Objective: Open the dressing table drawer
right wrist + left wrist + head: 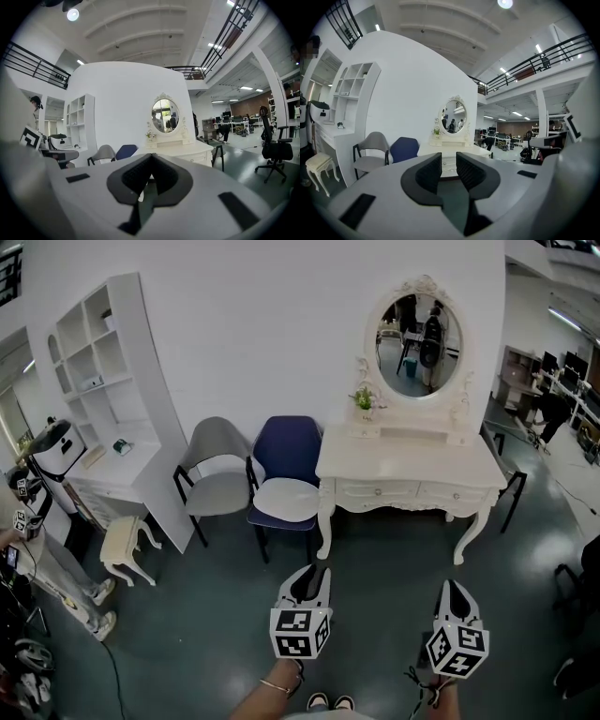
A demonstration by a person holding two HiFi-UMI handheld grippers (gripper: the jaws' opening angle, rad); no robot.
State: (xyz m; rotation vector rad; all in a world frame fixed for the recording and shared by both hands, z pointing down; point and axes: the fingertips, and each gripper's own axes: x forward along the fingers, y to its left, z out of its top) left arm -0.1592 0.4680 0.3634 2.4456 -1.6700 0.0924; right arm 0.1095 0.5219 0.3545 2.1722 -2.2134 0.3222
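The white dressing table [403,465] with an oval mirror [419,332] stands against the far wall, its two front drawers [377,490] closed. Both grippers hang well short of it above the dark floor. My left gripper [314,570] points toward the table's left leg; in the left gripper view [449,164] its jaws stand apart with nothing between them, and the table [449,151] shows beyond them. My right gripper [454,585] points at the table's right side; in the right gripper view [151,165] its tips meet and hold nothing.
A blue chair [286,474] and a grey chair [217,470] stand left of the table. Further left are a white shelf unit [103,371], a small cream stool [127,545] and a person [56,568]. A black office chair [276,150] stands off to the right.
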